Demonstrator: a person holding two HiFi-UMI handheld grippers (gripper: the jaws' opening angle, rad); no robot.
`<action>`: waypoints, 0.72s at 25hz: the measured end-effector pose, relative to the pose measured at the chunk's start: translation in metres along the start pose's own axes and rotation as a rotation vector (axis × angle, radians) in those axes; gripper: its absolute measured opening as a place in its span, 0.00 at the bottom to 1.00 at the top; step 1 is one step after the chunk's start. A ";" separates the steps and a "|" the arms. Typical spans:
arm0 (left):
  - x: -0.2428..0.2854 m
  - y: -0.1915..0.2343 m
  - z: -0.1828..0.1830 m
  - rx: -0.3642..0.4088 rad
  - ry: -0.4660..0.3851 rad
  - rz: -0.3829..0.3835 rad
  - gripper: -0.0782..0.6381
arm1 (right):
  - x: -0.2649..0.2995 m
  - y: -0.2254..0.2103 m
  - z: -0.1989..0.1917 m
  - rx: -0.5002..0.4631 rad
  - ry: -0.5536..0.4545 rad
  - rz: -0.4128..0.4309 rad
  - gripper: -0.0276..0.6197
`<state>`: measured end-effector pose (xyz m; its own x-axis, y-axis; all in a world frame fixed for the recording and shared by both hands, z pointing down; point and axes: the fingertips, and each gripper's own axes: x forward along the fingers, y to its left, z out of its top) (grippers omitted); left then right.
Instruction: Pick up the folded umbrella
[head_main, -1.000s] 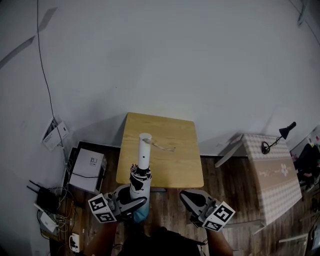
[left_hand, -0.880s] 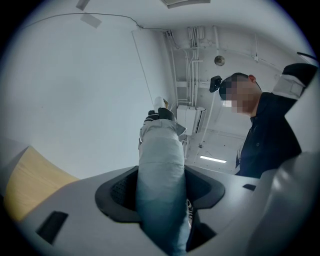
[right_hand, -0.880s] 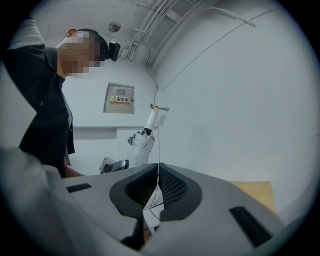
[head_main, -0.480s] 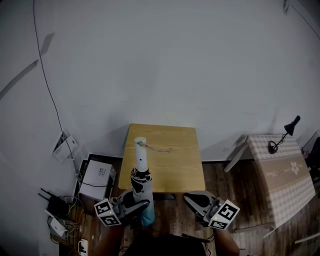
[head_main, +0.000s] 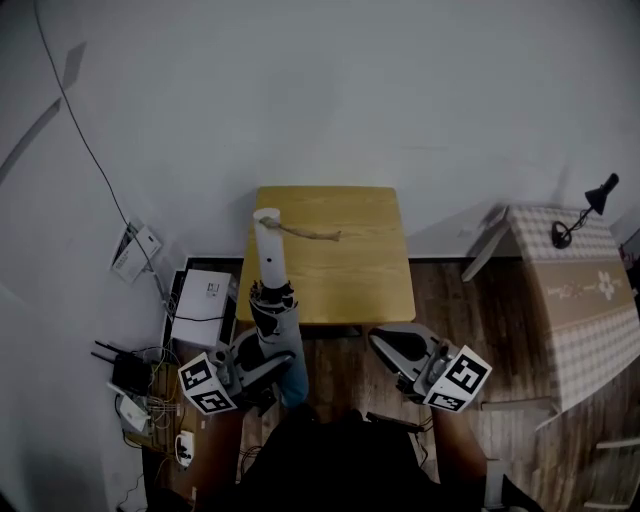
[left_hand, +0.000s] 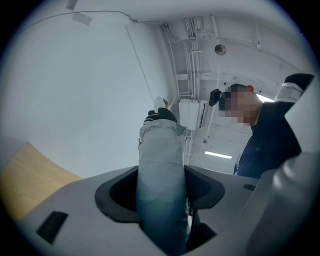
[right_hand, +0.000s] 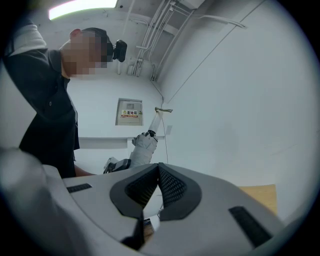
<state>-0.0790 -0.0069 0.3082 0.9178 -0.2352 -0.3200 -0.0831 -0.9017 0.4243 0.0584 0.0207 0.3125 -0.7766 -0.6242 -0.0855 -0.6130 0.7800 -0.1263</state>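
The folded umbrella (head_main: 276, 312) stands nearly upright in front of the wooden table (head_main: 345, 275), with its white handle (head_main: 267, 240) on top and a wrist strap (head_main: 308, 233) hanging off to the right. My left gripper (head_main: 268, 368) is shut on its grey-blue lower part. In the left gripper view the umbrella's fabric (left_hand: 162, 175) fills the gap between the jaws. My right gripper (head_main: 398, 350) hovers to the right, shut and empty, its pads (right_hand: 172, 187) meeting at the tips. The right gripper view shows the umbrella (right_hand: 145, 144) off to the left.
A white box (head_main: 200, 308) and a router with cables (head_main: 128, 385) lie on the floor at the left. A table with a checked cloth (head_main: 575, 290) and a black desk lamp (head_main: 582, 212) stand at the right. A grey wall rises behind the wooden table.
Both grippers have drawn back from the table's front edge toward the person. The umbrella, still held in the left gripper, now has its handle over the table's left edge.
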 end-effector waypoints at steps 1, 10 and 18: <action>0.000 -0.001 -0.002 0.017 0.018 0.007 0.48 | -0.002 -0.001 -0.002 0.001 -0.003 -0.001 0.07; 0.003 -0.009 -0.044 -0.048 0.074 0.040 0.49 | -0.039 -0.010 -0.019 -0.023 0.000 -0.070 0.07; 0.024 -0.019 -0.066 -0.029 0.148 0.067 0.49 | -0.073 -0.017 -0.023 0.010 -0.042 -0.064 0.07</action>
<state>-0.0300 0.0284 0.3490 0.9580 -0.2362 -0.1629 -0.1365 -0.8747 0.4651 0.1224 0.0538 0.3439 -0.7292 -0.6740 -0.1181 -0.6592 0.7383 -0.1426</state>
